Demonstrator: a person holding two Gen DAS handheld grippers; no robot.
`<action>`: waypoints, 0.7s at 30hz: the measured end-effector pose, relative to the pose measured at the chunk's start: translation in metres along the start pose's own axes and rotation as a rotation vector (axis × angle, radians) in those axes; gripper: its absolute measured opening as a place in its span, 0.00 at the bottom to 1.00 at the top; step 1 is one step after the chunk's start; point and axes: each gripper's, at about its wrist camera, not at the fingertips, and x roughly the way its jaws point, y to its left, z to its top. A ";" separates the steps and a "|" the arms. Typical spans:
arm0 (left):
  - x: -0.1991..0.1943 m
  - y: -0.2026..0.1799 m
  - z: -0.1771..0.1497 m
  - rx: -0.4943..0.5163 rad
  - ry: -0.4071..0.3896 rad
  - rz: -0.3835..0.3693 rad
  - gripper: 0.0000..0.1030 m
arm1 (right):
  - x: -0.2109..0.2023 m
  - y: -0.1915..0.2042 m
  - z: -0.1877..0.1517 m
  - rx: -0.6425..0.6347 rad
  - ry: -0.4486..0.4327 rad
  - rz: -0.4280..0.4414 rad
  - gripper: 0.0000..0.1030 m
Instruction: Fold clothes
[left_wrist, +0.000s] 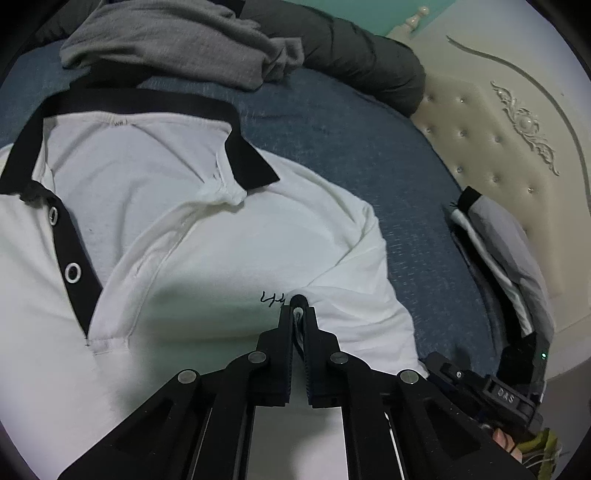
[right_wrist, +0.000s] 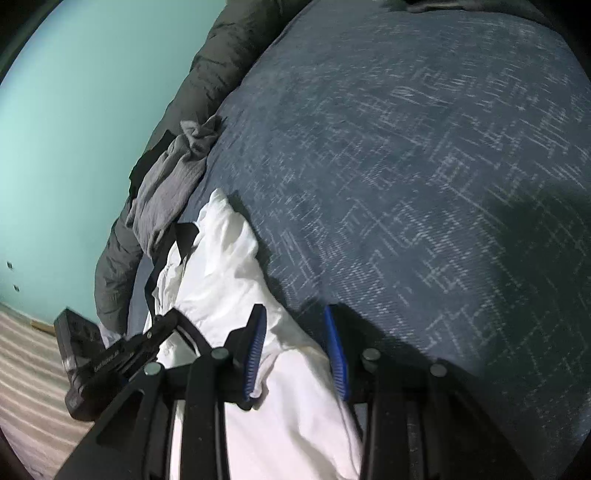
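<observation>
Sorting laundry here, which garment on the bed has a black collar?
The white polo shirt under the left gripper; the crumpled grey garment behind lacks one.

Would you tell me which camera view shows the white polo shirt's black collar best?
The left wrist view: the black collar lies open across the white polo shirt, with the button placket visible. The right wrist view shows only a thin dark strip of it beside bunched white fabric.

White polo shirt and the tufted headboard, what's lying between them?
Bare blue bedspread separates the white polo shirt from the headboard, in the left wrist view.
</observation>
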 end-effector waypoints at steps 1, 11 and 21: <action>-0.002 0.002 -0.001 -0.005 0.002 0.002 0.04 | -0.001 0.000 0.001 0.003 -0.001 0.001 0.36; 0.001 0.016 -0.013 -0.043 0.021 0.023 0.04 | 0.006 0.007 -0.002 -0.047 0.038 -0.016 0.41; -0.012 -0.004 0.010 0.025 0.002 0.088 0.43 | 0.009 0.011 -0.003 -0.111 0.076 -0.030 0.42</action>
